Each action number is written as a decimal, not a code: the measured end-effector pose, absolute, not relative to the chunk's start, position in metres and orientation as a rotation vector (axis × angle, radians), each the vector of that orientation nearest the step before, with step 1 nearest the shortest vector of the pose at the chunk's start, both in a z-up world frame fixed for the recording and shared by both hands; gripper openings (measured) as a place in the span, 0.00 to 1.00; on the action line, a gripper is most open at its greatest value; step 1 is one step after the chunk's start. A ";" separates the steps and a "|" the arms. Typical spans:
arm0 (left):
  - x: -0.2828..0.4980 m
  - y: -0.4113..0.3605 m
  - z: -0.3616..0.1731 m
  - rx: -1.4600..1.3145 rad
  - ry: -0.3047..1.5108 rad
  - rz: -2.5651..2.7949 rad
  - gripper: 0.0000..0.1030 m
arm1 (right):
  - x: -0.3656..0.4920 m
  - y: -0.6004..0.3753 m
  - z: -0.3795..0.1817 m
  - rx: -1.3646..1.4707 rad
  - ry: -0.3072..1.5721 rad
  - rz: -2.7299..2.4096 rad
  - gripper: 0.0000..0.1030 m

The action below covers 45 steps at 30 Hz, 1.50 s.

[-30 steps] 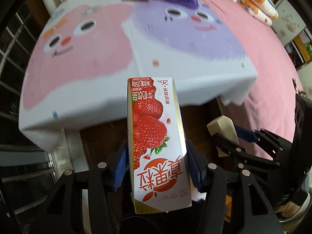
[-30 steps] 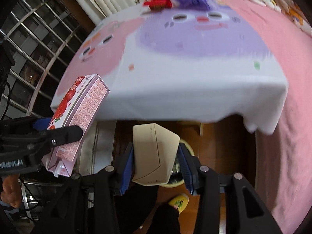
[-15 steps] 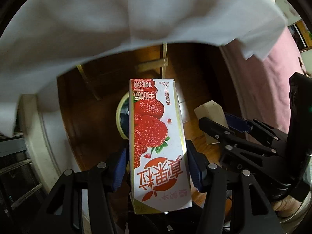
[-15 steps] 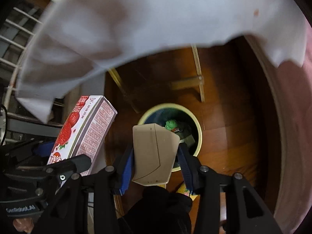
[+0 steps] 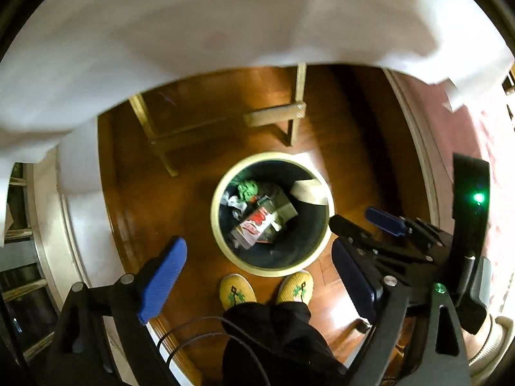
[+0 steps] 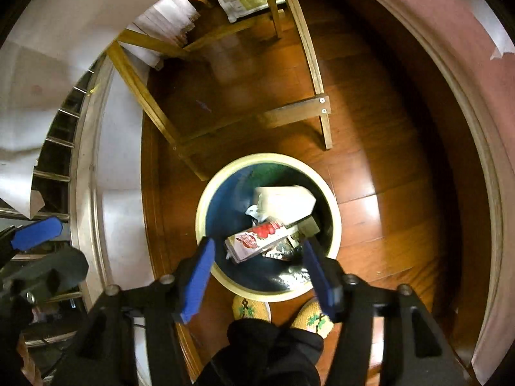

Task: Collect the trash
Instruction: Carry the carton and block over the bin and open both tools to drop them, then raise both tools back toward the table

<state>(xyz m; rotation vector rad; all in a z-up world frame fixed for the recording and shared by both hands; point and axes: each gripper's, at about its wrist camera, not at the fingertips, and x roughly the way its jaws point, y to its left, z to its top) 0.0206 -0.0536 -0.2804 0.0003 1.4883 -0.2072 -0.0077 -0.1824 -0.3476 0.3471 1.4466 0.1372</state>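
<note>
A round bin with a cream rim (image 5: 216, 225) (image 6: 200, 222) stands on the wooden floor below both grippers. The strawberry milk carton (image 5: 254, 226) (image 6: 257, 236) lies inside it among other trash. The beige paper cup (image 5: 310, 191) (image 6: 283, 199) is in the bin too, near its far side. My left gripper (image 5: 257, 276) is open and empty above the bin's near edge. My right gripper (image 6: 259, 273) is open and empty over the bin; it also shows in the left wrist view (image 5: 363, 225).
The white tablecloth (image 5: 193, 32) hangs over the top of the view. Wooden table legs and a crossbar (image 6: 299, 112) stand just beyond the bin. The person's yellow slippers (image 5: 236, 289) (image 6: 251, 307) are at the bin's near side. A pink bed cover (image 6: 466, 64) is to the right.
Both grippers have opened over the bin. The strawberry carton and the beige cup have dropped from them into the bin. Both views tilted further down toward the floor.
</note>
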 end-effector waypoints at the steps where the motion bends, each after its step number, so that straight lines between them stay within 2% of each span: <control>1: 0.022 -0.049 -0.279 -0.003 1.483 -0.201 0.90 | -0.007 -0.181 -0.344 0.350 1.442 0.143 0.57; 13: 0.031 -0.028 -0.211 -0.020 1.388 -0.213 0.94 | -0.004 -0.176 -0.287 0.347 1.396 0.121 0.57; 15: 0.034 -0.026 -0.189 -0.023 1.366 -0.229 0.99 | -0.003 -0.176 -0.268 0.352 1.378 0.115 0.57; 32: 0.045 -0.014 -0.001 -0.085 1.161 -0.382 0.99 | -0.005 -0.185 -0.073 0.359 1.159 0.076 0.57; 40: 0.054 -0.004 0.067 -0.117 1.029 -0.435 0.99 | 0.000 -0.185 -0.010 0.307 1.034 0.041 0.58; 45: 0.065 0.001 0.093 -0.112 0.956 -0.438 0.99 | 0.006 -0.187 0.018 0.266 0.970 0.023 0.65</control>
